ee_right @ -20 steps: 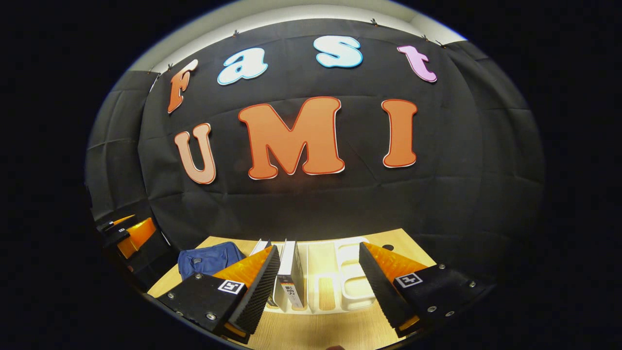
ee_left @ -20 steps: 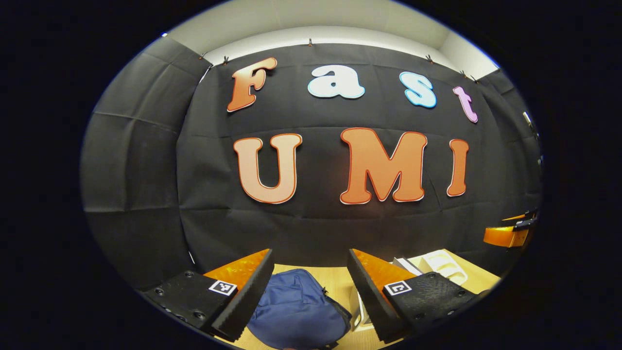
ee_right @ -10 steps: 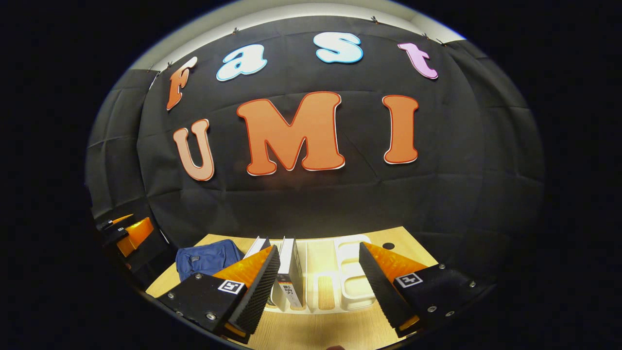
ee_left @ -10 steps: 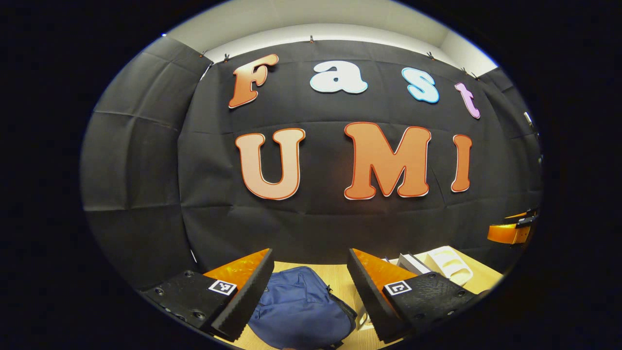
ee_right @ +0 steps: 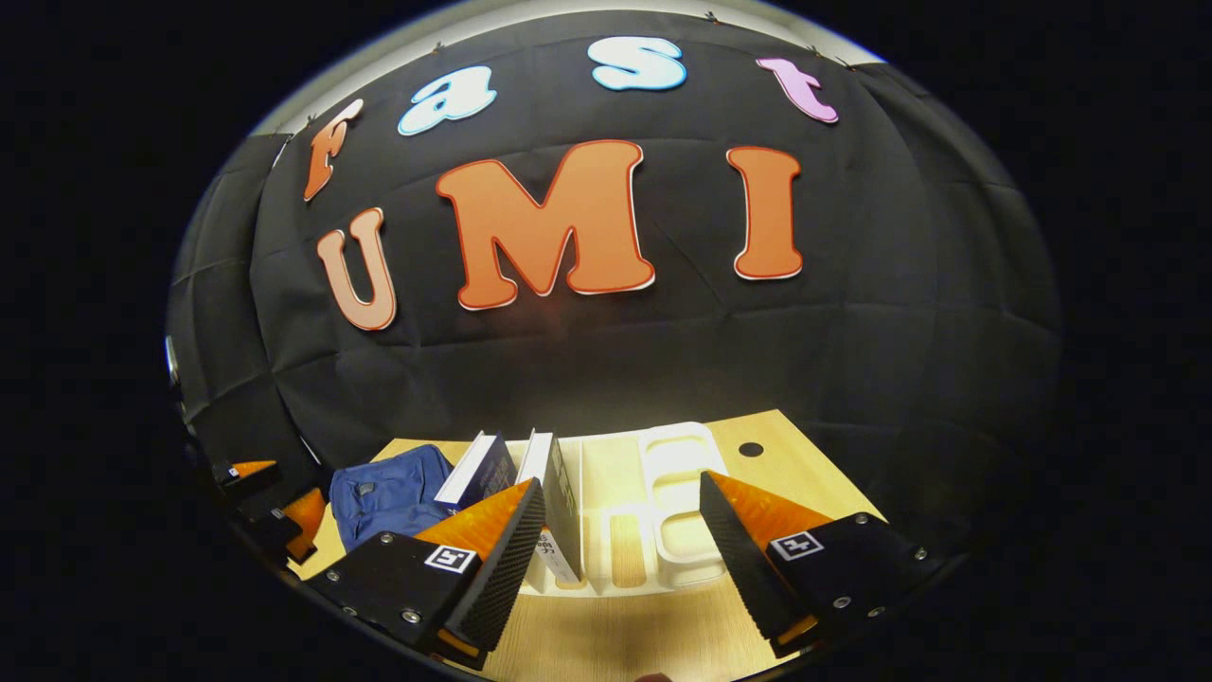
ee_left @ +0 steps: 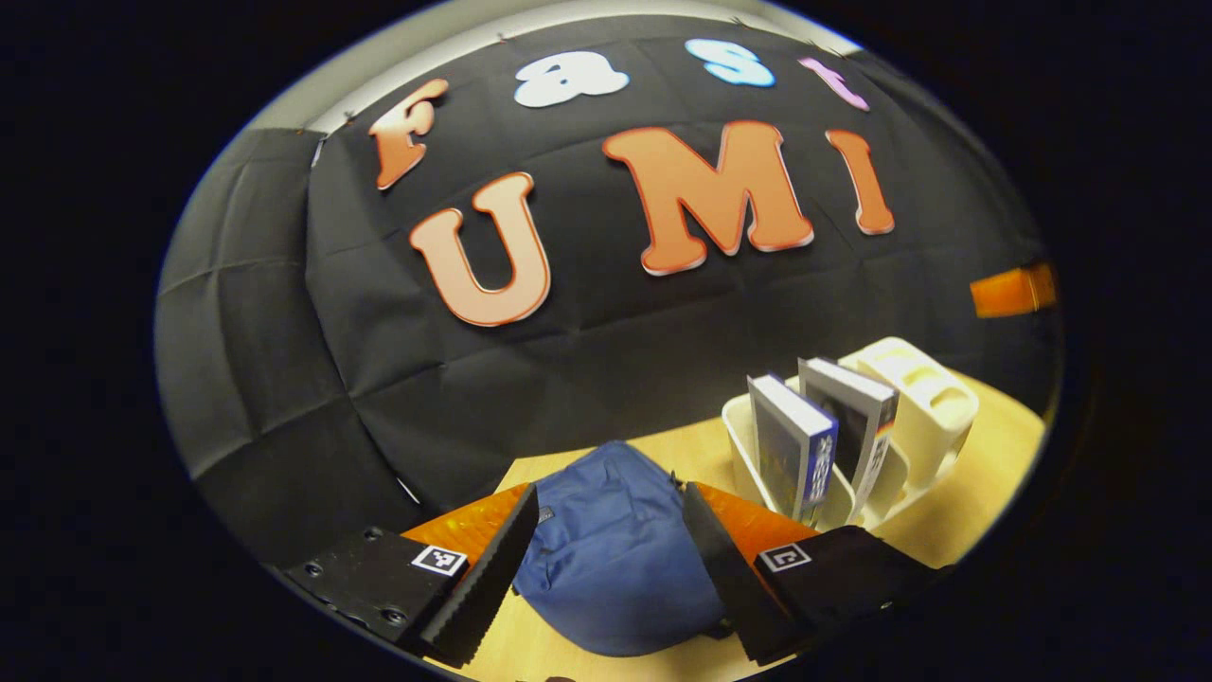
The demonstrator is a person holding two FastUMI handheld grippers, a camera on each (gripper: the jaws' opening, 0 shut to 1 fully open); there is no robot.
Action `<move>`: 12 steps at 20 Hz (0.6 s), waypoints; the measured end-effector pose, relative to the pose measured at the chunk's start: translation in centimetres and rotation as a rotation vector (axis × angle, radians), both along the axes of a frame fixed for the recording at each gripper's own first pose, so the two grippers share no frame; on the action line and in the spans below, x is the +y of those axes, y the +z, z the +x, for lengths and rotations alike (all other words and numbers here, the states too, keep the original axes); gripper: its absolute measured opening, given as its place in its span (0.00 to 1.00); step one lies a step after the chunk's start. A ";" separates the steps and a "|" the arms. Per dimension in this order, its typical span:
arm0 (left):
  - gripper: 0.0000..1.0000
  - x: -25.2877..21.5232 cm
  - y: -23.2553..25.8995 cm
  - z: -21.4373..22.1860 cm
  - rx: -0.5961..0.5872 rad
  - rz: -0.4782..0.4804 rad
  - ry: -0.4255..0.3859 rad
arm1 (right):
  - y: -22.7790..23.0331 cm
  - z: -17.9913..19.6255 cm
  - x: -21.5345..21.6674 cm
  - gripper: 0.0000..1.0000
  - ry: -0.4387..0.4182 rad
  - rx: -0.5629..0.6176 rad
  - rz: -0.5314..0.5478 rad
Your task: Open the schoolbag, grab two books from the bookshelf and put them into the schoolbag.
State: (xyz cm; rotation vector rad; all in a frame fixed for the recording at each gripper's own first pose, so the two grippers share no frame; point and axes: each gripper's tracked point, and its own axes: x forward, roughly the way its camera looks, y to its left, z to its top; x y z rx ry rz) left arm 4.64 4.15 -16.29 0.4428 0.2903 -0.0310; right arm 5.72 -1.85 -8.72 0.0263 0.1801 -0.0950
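Schoolbag (ee_left: 615,559) lies between the open left gripper's (ee_left: 606,540) fingers.

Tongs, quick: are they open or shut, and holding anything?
Left tongs: open, holding nothing, with the blue schoolbag seen between the fingers.
Right tongs: open, holding nothing, pointed at the white bookshelf.

no words could be read anywhere; my grippers' fingers (ee_right: 450,559) carried small square coded markers; the book (ee_right: 561,516) spine bore print too small for me to read
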 end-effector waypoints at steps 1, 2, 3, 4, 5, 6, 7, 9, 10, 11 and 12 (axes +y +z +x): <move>1.00 -0.3 -1.4 0.1 0.023 0.039 -0.016 | -0.6 0.1 -0.2 0.97 -0.009 0.009 0.002; 0.96 -0.7 -3.1 -0.1 0.050 0.076 -0.037 | -1.1 0.3 -0.6 0.97 -0.018 0.020 0.004; 0.95 -1.1 -4.8 -0.2 0.074 0.113 -0.059 | -1.6 0.4 -1.0 0.97 -0.025 0.030 0.009; 0.95 -1.6 -6.4 -0.6 0.098 0.152 -0.079 | -2.1 0.2 -1.4 0.96 -0.033 0.042 0.013; 0.96 -2.1 -7.9 -1.0 0.121 0.181 -0.102 | -2.6 0.1 -1.7 0.96 -0.040 0.053 0.014; 0.95 -2.6 -9.2 -1.8 0.137 0.203 -0.129 | -2.9 0.1 -2.1 0.97 -0.050 0.062 0.012; 0.95 -3.0 -10.7 -2.5 0.167 0.235 -0.149 | -3.2 0.0 -2.6 0.97 -0.062 0.070 0.006; 0.95 -3.4 -13.6 -3.3 0.213 0.302 -0.189 | -4.0 -0.1 -3.6 0.97 -0.083 0.093 -0.003; 0.95 -3.2 -15.2 -3.5 0.236 0.336 -0.204 | -4.4 -0.2 -4.0 0.97 -0.091 0.106 -0.006; 0.95 -3.1 -16.4 -3.5 0.254 0.372 -0.217 | -4.8 -0.1 -4.3 0.97 -0.100 0.119 -0.008; 0.95 -2.9 -17.7 -3.3 0.277 0.407 -0.231 | -5.2 0.0 -4.6 0.97 -0.106 0.131 -0.010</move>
